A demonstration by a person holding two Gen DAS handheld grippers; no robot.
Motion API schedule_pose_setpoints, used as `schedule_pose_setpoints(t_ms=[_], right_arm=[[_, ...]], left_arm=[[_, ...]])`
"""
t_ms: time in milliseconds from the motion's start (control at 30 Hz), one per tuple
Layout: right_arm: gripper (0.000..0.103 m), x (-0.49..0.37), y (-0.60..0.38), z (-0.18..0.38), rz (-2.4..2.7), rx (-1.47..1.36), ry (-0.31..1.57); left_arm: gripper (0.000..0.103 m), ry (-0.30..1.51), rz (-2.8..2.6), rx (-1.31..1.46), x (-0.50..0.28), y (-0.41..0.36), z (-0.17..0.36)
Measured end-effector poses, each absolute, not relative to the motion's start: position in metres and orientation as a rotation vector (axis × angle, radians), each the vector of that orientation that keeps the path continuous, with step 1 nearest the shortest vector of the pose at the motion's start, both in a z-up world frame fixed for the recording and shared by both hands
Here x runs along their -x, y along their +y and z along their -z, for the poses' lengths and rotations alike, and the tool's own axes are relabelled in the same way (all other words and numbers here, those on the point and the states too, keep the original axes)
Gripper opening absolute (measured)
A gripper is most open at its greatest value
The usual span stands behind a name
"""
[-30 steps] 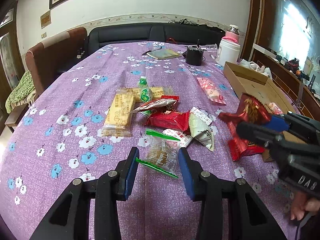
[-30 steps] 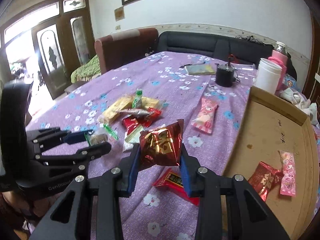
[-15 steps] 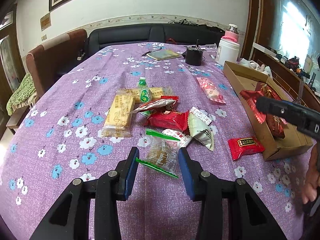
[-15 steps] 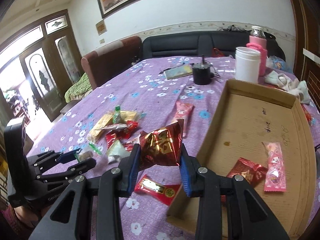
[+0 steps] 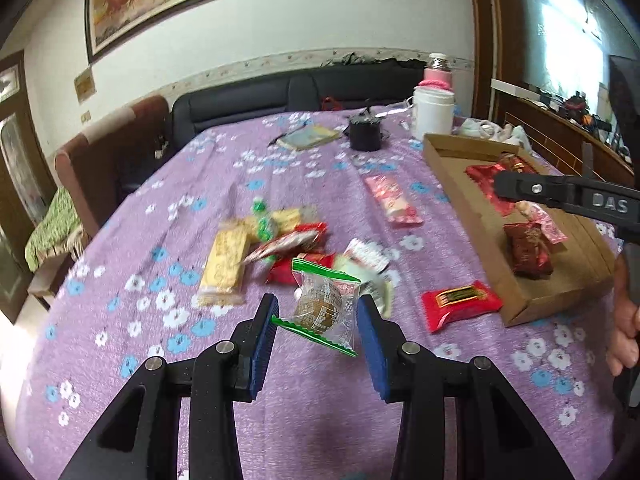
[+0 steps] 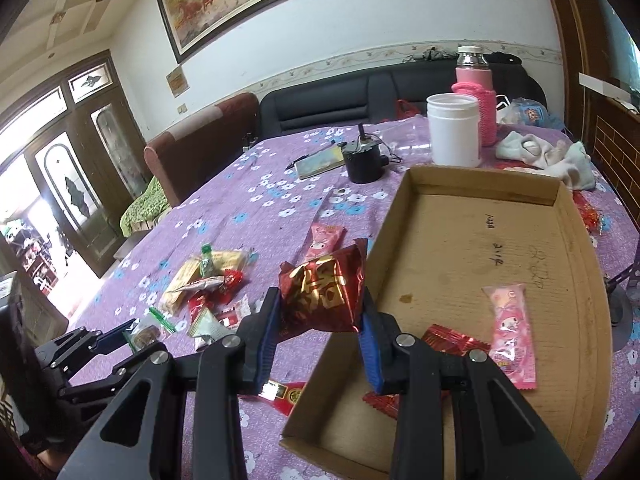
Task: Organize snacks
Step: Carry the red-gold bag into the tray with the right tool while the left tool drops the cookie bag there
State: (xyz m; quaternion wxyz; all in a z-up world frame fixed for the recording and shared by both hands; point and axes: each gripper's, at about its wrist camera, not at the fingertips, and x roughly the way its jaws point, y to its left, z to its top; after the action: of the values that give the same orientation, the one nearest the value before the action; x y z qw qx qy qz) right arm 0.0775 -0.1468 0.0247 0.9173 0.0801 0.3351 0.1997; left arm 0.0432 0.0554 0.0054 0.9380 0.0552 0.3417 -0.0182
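My left gripper (image 5: 316, 332) is shut on a clear green-edged snack packet (image 5: 324, 308), lifted above the purple tablecloth. My right gripper (image 6: 318, 320) is shut on a red and gold foil snack (image 6: 324, 292), held over the near left edge of the cardboard box (image 6: 460, 240). The box holds a pink packet (image 6: 510, 332) and a red packet (image 6: 452, 342). In the left wrist view the box (image 5: 452, 184) is at right with my right gripper (image 5: 504, 190) above it. A pile of snacks (image 5: 256, 248) lies on the table.
A flat red packet (image 5: 460, 304) lies beside the box's near corner. A pink packet (image 5: 392, 200) lies alone on the cloth. A white jar (image 6: 454, 136), pink flask (image 6: 476, 92), black pot (image 6: 364, 160) and a notebook (image 6: 320, 162) stand at the far end. Sofas ring the table.
My left gripper closed on the clear packet and lifted it off the table. My right gripper carried the red foil snack farther over the box.
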Motion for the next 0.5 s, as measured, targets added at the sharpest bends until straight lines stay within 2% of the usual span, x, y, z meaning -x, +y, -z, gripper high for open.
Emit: schedule_pose_setpoints(t_ms=[500], right_arm=[[0.035,-0.083,-0.175,-0.029,-0.343,-0.219,0.686]], left_arm=[[0.043,0.659,0.141,-0.178,-0.054,-0.007,-0.035]])
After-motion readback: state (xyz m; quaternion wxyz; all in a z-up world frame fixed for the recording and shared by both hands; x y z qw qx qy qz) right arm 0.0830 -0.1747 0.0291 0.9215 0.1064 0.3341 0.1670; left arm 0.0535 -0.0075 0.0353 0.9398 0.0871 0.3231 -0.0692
